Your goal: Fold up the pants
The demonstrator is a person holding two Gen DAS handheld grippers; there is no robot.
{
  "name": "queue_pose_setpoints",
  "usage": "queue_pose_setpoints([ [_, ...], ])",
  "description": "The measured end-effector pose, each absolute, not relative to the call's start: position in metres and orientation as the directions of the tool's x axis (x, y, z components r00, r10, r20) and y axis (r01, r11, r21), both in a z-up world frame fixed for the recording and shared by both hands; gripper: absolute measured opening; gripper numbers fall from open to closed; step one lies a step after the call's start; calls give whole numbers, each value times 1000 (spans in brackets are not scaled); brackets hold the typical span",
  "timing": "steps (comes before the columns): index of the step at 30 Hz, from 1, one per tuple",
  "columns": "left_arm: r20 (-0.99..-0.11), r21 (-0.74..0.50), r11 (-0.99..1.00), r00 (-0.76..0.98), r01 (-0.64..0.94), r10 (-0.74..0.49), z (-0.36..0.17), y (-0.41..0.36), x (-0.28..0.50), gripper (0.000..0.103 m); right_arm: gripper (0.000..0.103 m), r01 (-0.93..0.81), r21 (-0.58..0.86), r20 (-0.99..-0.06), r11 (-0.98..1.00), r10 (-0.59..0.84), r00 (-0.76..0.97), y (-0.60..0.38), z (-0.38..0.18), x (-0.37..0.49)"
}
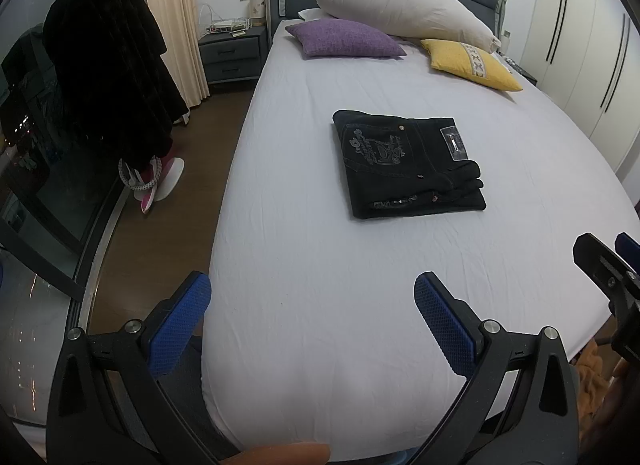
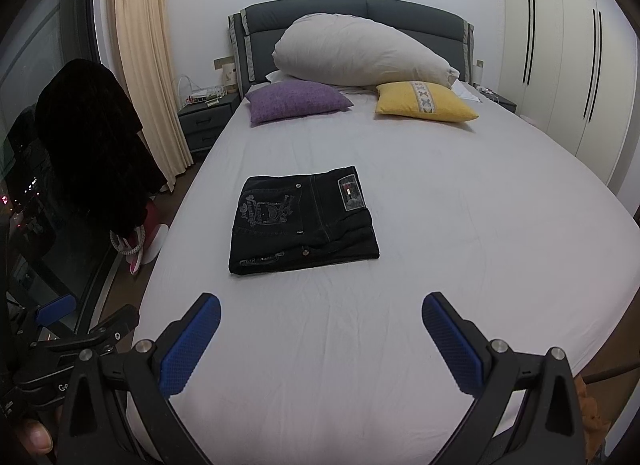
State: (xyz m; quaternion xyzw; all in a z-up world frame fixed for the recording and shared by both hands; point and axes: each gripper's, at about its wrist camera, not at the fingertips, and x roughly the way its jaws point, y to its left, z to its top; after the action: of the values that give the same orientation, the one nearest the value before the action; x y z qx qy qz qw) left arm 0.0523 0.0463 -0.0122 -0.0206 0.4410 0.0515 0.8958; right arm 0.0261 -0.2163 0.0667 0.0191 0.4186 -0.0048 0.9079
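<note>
The black jeans (image 1: 410, 167) lie folded into a compact rectangle near the middle of the bed (image 1: 320, 265), flat on the pale sheet, with an embroidered back pocket and a small brand patch at the waistband facing up. In the right wrist view the same jeans (image 2: 304, 221) sit left of centre, nothing touching them.

Both grippers are held back at the foot of the bed, well apart from the jeans. The left gripper (image 1: 312, 297) has its jaws spread wide, blue textured pads (image 1: 180, 325) facing each other over bare sheet, gripping nothing. The right gripper (image 2: 320, 321) is likewise spread wide and empty (its pads (image 2: 452, 345) are the same blue).

Toward the headboard (image 2: 360, 13), a purple cushion (image 2: 296, 101) and a yellow cushion (image 2: 424, 101) lie side by side, with a long off-white pillow (image 2: 360, 53) leaning against the headboard behind them. A dark nightstand (image 1: 230, 51) stands left of the bed beside a cream curtain (image 1: 172, 17), and a black garment (image 1: 108, 65) hangs by the window. White wardrobe doors (image 2: 560, 65) fill the right wall. A fingertip (image 2: 36, 437) shows at the lower left edge of the right wrist view.
</note>
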Motion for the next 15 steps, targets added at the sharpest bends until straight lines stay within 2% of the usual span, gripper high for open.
queue_pose_setpoints([
  [15,-793,8,994,605,-110,73,-12,47,52,103,103,24,31,-761,999,8,649,-217,69,27],
])
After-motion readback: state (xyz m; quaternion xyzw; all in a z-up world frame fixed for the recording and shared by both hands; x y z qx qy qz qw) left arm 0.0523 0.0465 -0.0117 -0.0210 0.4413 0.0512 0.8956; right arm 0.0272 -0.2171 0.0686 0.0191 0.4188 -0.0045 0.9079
